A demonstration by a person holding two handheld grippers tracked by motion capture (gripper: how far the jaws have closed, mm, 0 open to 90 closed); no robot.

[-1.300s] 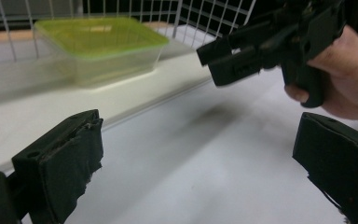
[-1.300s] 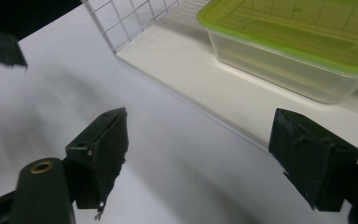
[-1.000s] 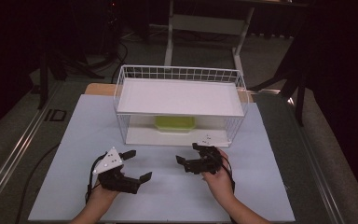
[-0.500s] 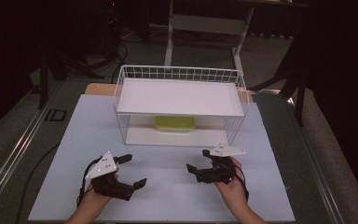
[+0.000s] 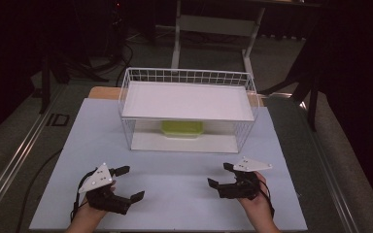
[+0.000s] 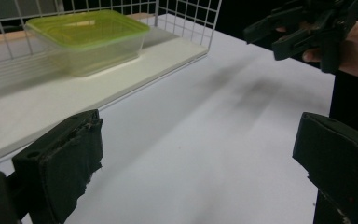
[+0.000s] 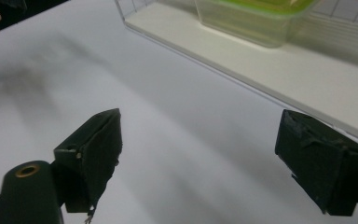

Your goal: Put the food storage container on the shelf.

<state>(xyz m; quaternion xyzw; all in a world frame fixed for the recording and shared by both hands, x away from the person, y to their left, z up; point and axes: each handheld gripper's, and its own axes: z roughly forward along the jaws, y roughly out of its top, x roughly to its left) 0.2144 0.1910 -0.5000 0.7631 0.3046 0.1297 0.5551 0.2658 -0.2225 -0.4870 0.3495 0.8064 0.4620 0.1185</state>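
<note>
a lidded clear tub w/ green lid (image 5: pixel 182 128) is seen on the lower white board of the wire basket (image 5: pixel 126 104), under its upper white shelf; whether the tub holds anything can't be told. the left gripper (image 5: pixel 127 183) and right gripper (image 5: pixel 220 174) are held over the white mat (image 5: pixel 175 179) near the front edge, well apart from the basket. both sets of jaws are spread wide w/ nothing gripped.
</note>
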